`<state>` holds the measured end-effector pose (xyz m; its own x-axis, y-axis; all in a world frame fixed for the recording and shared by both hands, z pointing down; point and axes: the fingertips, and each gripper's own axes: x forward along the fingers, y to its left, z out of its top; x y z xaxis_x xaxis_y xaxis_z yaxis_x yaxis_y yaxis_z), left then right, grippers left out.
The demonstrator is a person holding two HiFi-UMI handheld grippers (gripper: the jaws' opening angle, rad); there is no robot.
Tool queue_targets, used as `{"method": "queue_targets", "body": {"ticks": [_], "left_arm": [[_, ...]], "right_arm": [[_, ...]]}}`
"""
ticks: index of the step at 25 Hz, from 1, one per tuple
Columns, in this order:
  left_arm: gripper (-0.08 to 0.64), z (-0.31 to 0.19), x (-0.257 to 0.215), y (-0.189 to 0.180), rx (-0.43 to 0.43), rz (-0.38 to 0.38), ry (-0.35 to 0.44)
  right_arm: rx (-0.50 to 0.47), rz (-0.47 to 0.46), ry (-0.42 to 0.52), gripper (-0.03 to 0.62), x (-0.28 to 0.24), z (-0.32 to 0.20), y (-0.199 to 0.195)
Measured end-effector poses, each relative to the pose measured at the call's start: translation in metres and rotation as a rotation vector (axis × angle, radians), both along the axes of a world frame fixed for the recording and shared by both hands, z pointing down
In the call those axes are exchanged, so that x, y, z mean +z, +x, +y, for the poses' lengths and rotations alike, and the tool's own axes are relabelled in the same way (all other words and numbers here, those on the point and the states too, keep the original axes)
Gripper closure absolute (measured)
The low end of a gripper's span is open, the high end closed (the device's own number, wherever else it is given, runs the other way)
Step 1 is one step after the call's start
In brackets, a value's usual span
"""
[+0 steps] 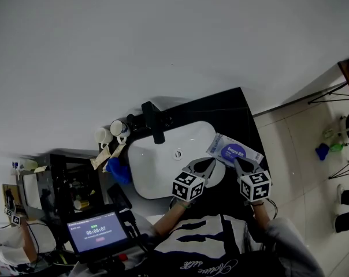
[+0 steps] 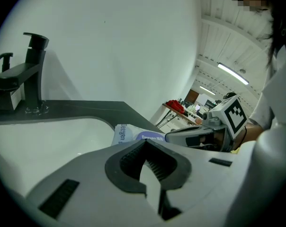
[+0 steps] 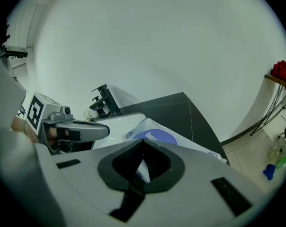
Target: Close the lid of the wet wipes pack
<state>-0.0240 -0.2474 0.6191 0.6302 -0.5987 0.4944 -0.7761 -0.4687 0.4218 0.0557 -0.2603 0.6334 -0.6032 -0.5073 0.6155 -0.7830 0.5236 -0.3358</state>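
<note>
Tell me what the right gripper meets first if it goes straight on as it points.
The wet wipes pack, lying just beyond the shut jaws of the right gripper; how near is unclear.

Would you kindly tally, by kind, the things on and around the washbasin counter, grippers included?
wet wipes pack: 1
washbasin: 1
black tap: 1
white cups: 2
blue bundle beside the washbasin: 1
left gripper and right gripper: 2
Total: 8
</note>
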Motion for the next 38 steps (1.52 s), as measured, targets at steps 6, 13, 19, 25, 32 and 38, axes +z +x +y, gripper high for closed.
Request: {"method": "queue_targets", "body": {"ticks": [6, 13, 19, 25, 32, 38], "left_arm": [[0.558, 0.010, -0.044, -0.009, 0.028, 0.121, 0.079], [0.560, 0.048, -0.082, -0.019, 0.158, 0.191, 0.165], [0.560, 0.091, -0.081, -0.022, 0.285, 0.191, 0.142], [0.560, 0.127, -0.088, -0.010, 0.349, 0.236, 0.130], [0.560, 0.168, -0.095, 0.005, 0.385, 0.237, 0.142], [0.559, 0.217, -0.100, 0.016, 0.357, 0.211, 0.159]], "right_arm": [[0.112, -0.084, 0.042, 0.594, -0.027, 0.027, -0.022], [0.284, -0.154, 0.091, 0.594, -0.055, 0.076, -0.049], [0.420, -0.175, 0.115, 0.594, -0.068, 0.131, -0.053], [0.502, -0.156, 0.125, 0.594, -0.076, 0.177, -0.041], [0.541, -0.185, 0.149, 0.594, -0.083, 0.217, -0.029], [0.483, -0.214, 0.157, 0.594, -0.087, 0.264, -0.024]]}}
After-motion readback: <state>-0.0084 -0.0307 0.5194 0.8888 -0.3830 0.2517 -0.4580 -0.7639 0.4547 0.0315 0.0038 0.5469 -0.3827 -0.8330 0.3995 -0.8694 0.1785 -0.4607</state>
